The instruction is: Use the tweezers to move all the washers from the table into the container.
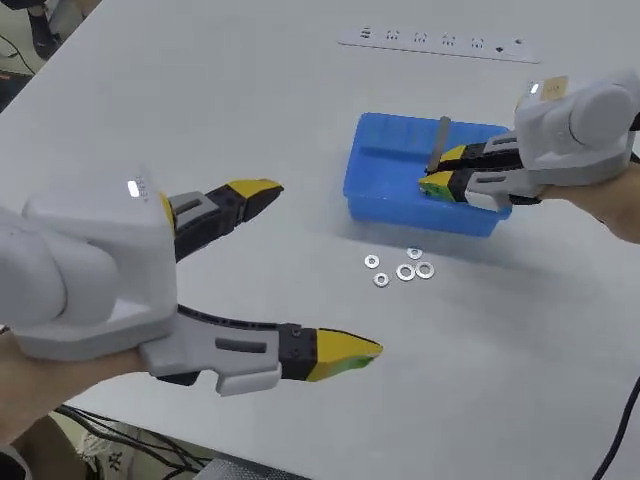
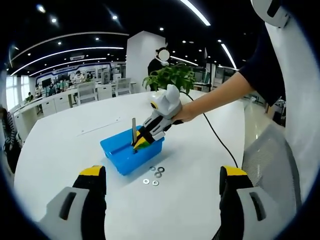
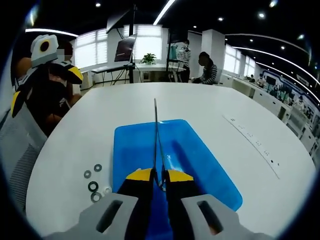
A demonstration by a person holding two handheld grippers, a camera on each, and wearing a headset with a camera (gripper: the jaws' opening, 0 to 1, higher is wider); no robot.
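Several small metal washers [image 1: 404, 270] [image 2: 153, 175] [image 3: 93, 185] lie in a loose cluster on the white table, just in front of the blue container [image 1: 380, 195] [image 2: 117, 156] [image 3: 205, 160]. My right gripper [image 1: 438, 177] [image 3: 160, 176] hovers over the container, shut on a pair of thin metal tweezers [image 1: 439, 141] [image 3: 155, 131] that stick out past its tips. In the left gripper view the right gripper [image 2: 141, 140] holds the tweezers [image 2: 134, 128] upright above the container. My left gripper [image 1: 305, 270] [image 2: 162, 172] stands wide open near the table's front edge, with nothing between its jaws.
A white power strip [image 1: 440, 42] [image 3: 255, 142] lies at the far side of the table [image 1: 250, 90]. A black cable [image 1: 625, 420] runs from the right gripper off the table's right side. Desks, a plant [image 2: 170, 77] and people stand in the office beyond.
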